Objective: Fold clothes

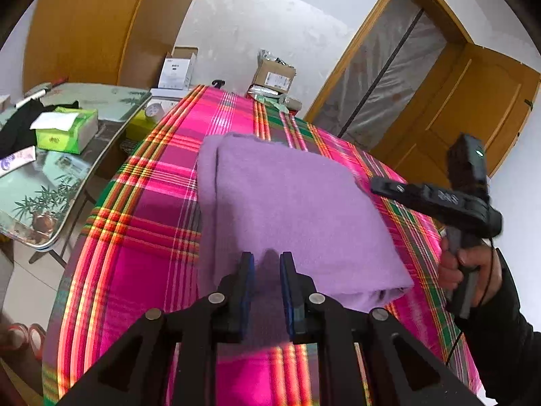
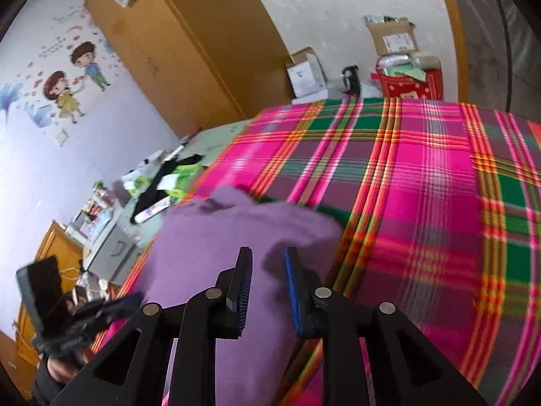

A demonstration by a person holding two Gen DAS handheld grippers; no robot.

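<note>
A purple garment (image 1: 290,203) lies folded into a thick rectangle on the table's pink plaid cloth (image 1: 152,209). My left gripper (image 1: 267,260) hovers over its near edge, open, with nothing between the fingers. In the left wrist view a hand (image 1: 470,264) holds my right gripper (image 1: 382,187) just past the garment's right side. In the right wrist view the purple garment (image 2: 219,243) sits blurred under my right gripper (image 2: 268,257), which is open and empty. My left gripper (image 2: 101,308) shows blurred at the lower left, beside the garment.
A side table (image 1: 111,128) on the left carries a green tissue box (image 1: 67,130) and a black cloth (image 1: 20,125). Cardboard boxes (image 1: 274,76) and a white box (image 1: 177,67) stand past the far end. An open wooden door (image 1: 473,108) is at the right.
</note>
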